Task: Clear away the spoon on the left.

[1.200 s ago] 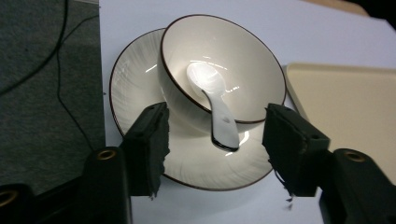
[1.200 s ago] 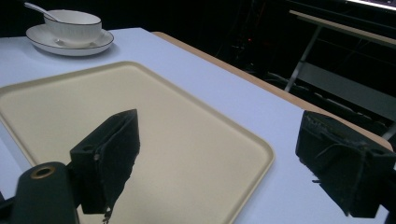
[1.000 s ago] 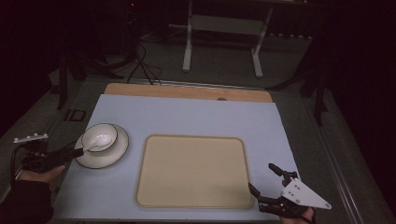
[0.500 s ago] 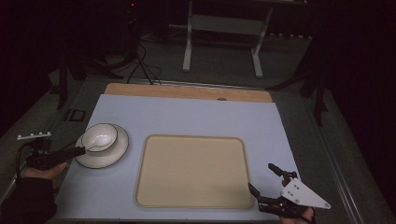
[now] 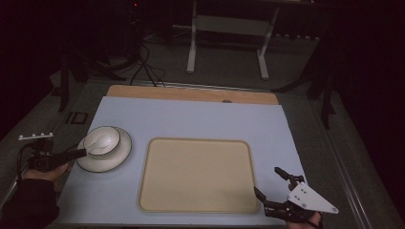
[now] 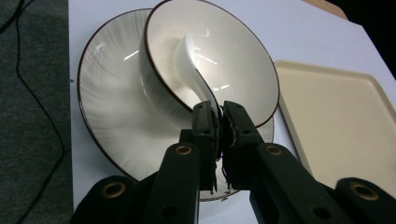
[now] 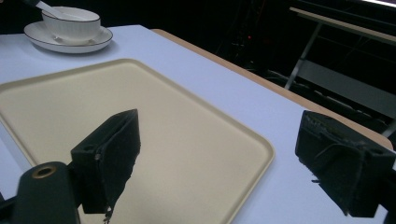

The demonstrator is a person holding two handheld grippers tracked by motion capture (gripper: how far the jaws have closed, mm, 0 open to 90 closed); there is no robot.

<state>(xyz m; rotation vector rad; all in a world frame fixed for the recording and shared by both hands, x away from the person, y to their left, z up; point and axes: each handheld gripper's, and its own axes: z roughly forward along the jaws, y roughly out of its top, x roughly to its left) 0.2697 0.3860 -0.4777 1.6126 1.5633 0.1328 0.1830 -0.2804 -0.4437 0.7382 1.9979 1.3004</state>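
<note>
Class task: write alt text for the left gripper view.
The left hand-held gripper is shut on the handle of a white spoon lying in a white bowl. The bowl sits on a brown-rimmed plate, with a beige tray alongside.

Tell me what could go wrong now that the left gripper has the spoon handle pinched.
1. The left gripper, jaws just closed, pinches only the tip of the white ceramic spoon; it may slip or pivot when lifted.
2. The spoon lies in the brown-rimmed white bowl, stacked loose on the ribbed white plate; a sideways pull could tip or slide it.
</note>
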